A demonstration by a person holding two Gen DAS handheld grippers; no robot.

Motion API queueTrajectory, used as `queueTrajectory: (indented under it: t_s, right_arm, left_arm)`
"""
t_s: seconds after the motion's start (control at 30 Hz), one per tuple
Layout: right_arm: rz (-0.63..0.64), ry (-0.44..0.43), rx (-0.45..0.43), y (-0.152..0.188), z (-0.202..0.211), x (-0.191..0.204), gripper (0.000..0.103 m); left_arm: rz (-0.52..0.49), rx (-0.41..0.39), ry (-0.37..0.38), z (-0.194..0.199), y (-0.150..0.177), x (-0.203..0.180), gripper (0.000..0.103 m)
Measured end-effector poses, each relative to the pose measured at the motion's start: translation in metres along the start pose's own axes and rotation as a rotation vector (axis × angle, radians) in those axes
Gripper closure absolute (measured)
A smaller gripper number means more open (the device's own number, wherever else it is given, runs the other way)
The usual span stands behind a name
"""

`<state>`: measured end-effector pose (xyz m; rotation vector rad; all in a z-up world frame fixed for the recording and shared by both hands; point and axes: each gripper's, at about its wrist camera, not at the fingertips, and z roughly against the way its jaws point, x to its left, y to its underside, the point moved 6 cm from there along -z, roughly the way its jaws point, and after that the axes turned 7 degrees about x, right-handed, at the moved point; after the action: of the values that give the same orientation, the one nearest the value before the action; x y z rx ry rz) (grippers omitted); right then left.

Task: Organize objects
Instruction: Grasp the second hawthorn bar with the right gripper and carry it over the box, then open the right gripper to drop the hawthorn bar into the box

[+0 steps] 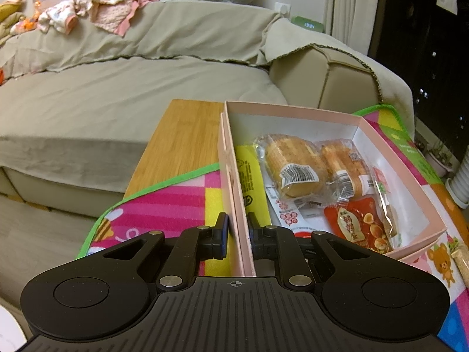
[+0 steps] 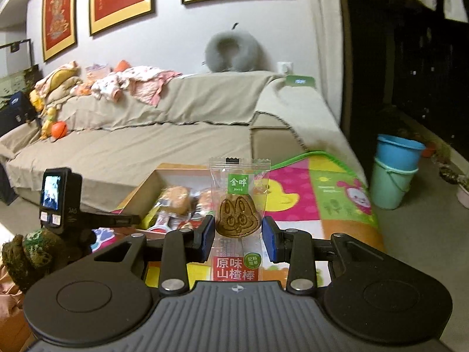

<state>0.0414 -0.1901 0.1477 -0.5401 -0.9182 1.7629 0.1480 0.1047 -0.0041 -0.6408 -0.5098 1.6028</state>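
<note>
A pink open box (image 1: 401,164) sits on the colourful mat and holds several wrapped snacks: two bread rolls (image 1: 293,167), a red packet (image 1: 363,226) and a yellow packet (image 1: 249,173). My left gripper (image 1: 237,237) is shut on the box's near left wall, one finger inside, one outside. My right gripper (image 2: 237,237) is shut on a clear snack packet (image 2: 239,217) with a rabbit-shaped biscuit and red label, held upright above the mat, right of the box (image 2: 152,182).
A colourful play mat (image 2: 316,193) covers a wooden table (image 1: 181,140). A beige covered sofa (image 1: 117,94) with clothes stands behind. Two stacked buckets (image 2: 395,170) stand on the floor at right. The left gripper's camera unit (image 2: 58,199) is at left.
</note>
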Motion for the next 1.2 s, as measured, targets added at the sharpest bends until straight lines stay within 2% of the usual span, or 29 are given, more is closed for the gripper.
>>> queueTrajectory:
  t_s: [0.17, 0.37, 0.57, 0.63, 0.73, 0.8, 0.97, 1.2]
  right_arm:
    - [-0.007, -0.044, 0.003, -0.015, -0.013, 0.017, 0.068]
    - [-0.044, -0.193, -0.033, -0.061, -0.031, 0.047, 0.068]
    - [-0.03, -0.274, -0.011, -0.101, -0.075, 0.087, 0.068]
    - [-0.028, -0.264, 0.014, -0.108, -0.095, 0.097, 0.066]
    - [-0.071, -0.269, 0.067, -0.113, -0.119, 0.101, 0.055]
    - [-0.09, -0.26, 0.074, -0.113, -0.127, 0.1, 0.052]
    - [-0.092, -0.221, 0.064, -0.104, -0.127, 0.086, 0.045]
    - [-0.118, -0.147, 0.058, -0.084, -0.116, 0.046, 0.034]
  left_arm:
    - [-0.002, -0.002, 0.003, 0.001, 0.0, 0.001, 0.088]
    - [-0.005, -0.002, 0.007, 0.0, -0.001, 0.001, 0.088]
    - [-0.006, 0.0, 0.019, 0.0, -0.001, 0.0, 0.087]
    - [-0.007, 0.0, 0.02, 0.0, -0.001, 0.0, 0.087]
    - [-0.007, -0.001, 0.021, 0.0, -0.001, 0.001, 0.087]
    - [-0.009, -0.002, 0.022, -0.001, 0.0, 0.001, 0.087]
    - [-0.008, -0.003, 0.02, 0.0, 0.0, 0.001, 0.087]
    - [-0.013, 0.0, 0.01, 0.0, 0.0, -0.001, 0.088]
